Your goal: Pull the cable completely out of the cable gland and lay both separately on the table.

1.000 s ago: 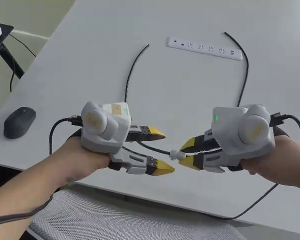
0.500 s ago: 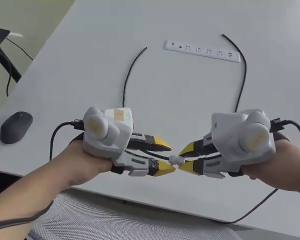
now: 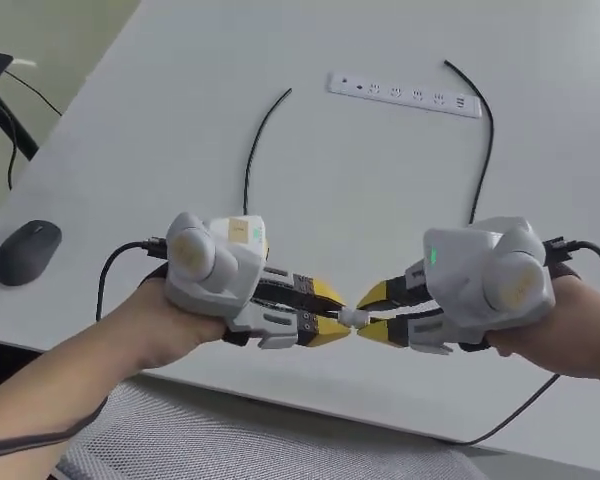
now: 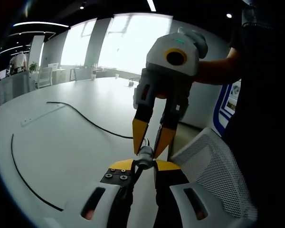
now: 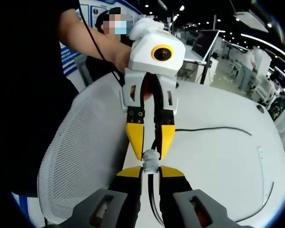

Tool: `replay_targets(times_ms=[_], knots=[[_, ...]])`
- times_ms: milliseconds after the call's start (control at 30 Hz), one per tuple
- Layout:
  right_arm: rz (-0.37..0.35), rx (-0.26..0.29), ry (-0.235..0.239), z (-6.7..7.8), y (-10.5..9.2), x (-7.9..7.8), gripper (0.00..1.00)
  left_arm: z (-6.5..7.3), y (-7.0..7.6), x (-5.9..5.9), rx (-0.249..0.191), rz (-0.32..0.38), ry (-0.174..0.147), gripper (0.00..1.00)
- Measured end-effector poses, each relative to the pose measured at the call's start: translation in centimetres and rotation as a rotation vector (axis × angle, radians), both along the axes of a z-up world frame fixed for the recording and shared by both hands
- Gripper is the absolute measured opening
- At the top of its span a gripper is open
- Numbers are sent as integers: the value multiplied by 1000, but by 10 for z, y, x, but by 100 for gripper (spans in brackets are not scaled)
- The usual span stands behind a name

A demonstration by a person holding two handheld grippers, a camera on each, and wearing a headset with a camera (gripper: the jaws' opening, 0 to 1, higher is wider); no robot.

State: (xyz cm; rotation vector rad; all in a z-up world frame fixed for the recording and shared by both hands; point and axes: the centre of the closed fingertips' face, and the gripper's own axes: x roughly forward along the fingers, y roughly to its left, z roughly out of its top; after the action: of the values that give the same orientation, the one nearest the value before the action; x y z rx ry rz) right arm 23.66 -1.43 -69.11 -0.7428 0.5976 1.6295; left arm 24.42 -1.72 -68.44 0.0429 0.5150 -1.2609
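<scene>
The right gripper's (image 5: 151, 172) jaws pinch the white cable gland (image 5: 151, 160) at their tips, in the air just inside the near edge of the desk (image 3: 360, 190), with a mesh chair (image 3: 230, 430) below. The left gripper's (image 4: 144, 165) jaws meet them tip to tip, set narrow around the black cable (image 3: 248, 170) right behind the gland; I cannot tell whether they clamp it. Beyond the jaws the desk is bare, the cable running toward a far power strip (image 3: 405, 97). A mouse (image 3: 27, 250) sits well left.

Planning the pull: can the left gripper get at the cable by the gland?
Likely yes: the cable already runs between the left gripper jaws, beside the cable gland held at the right gripper tips; nothing blocks.
</scene>
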Motion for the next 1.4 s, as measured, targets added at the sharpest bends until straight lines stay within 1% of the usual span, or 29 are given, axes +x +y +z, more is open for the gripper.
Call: replay_targets(times_ms=[33, 100, 133, 200, 333, 467, 533, 567, 600, 633, 700, 733, 767, 833, 867, 900, 967, 1000, 1033, 1067, 1100, 1167, 1200, 1233, 1267, 1300, 1333, 1367, 1400], knots=[[2, 2, -2, 0, 0, 0, 8, 0, 0, 0, 2, 1, 2, 16], [-1, 4, -5, -1, 0, 1, 8, 0, 0, 1, 11, 0, -17, 16], [3, 7, -11, -1, 0, 1, 8, 0, 0, 0, 7, 6, -1, 16], [-10, 22, -7, 0, 0, 2, 8, 1, 0, 1, 6, 7, -1, 15], [-50, 50, 22, 4, 0, 6, 9, 6, 1, 3, -2, 25, 20, 15], [-82, 69, 45, 8, -1, 9, 9, 9, 2, 5, -7, 38, 21, 15], [-107, 82, 82, 10, -2, 10, 10, 9, 3, 5, -5, 38, 22, 15], [-132, 107, 121, 13, -2, 10, 10, 9, 3, 5, -1, 39, 19, 15], [-150, 117, 152, 15, -3, 10, 11, 9, 4, 5, 2, 38, 15, 15], [-178, 138, 238, 19, -2, 6, 13, 9, 4, 4, 3, 33, 15, 15], [-206, 183, 307, 24, -2, 8, 14, 9, 4, 3, 15, 18, -4, 15], [-225, 192, 349, 25, -3, 9, 15, 10, 3, 3, 15, 14, -8, 15], [-246, 187, 376, 24, -4, 10, 17, 11, 3, 3, 15, 14, -9, 15], [-263, 191, 410, 22, -6, 12, 18, 13, 3, 3, 16, 9, -25, 15], [-275, 196, 456, 22, -7, 11, 18, 13, 3, 3, 18, 7, -30, 15], [-293, 212, 477, 23, -6, 13, 17, 13, 3, 3, 21, 0, -40, 15], [-321, 238, 579, 26, -5, 11, 19, 14, 3, 3, 27, -8, -53, 15], [-328, 251, 609, 28, -4, 11, 20, 14, 3, 2, 30, -12, -56, 15], [-336, 271, 624, 28, -3, 14, 19, 13, 4, 1, 34, -17, -63, 15], [-346, 277, 655, 29, -3, 14, 18, 13, 4, 1, 39, -20, -67, 15], [-356, 277, 744, 31, -3, 9, 19, 13, 4, 0, 44, -27, -78, 15], [-359, 263, 850, 32, -3, 1, 23, 14, 5, -2, 48, -35, -89, 15], [-349, 251, 855, 29, -4, 0, 22, 15, 5, -3, 48, -42, -99, 15], [-345, 256, 836, 25, -4, 2, 20, 17, 5, -4, 47, -46, -105, 15], [-345, 254, 864, 25, -3, 0, 20, 17, 4, -4, 45, -52, -113, 15], [-356, 254, 938, 27, -2, -3, 20, 17, 4, -5, 49, -57, -118, 15], [-364, 248, 989, 28, -2, -5, 21, 16, 4, -6, 53, -60, -120, 15], [-371, 242, 1022, 28, -2, -7, 21, 16, 5, -7, 59, -65, -124, 15], [-373, 243, 1018, 25, -2, -5, 20, 16, 5, -7, 59, -67, -125, 15]])
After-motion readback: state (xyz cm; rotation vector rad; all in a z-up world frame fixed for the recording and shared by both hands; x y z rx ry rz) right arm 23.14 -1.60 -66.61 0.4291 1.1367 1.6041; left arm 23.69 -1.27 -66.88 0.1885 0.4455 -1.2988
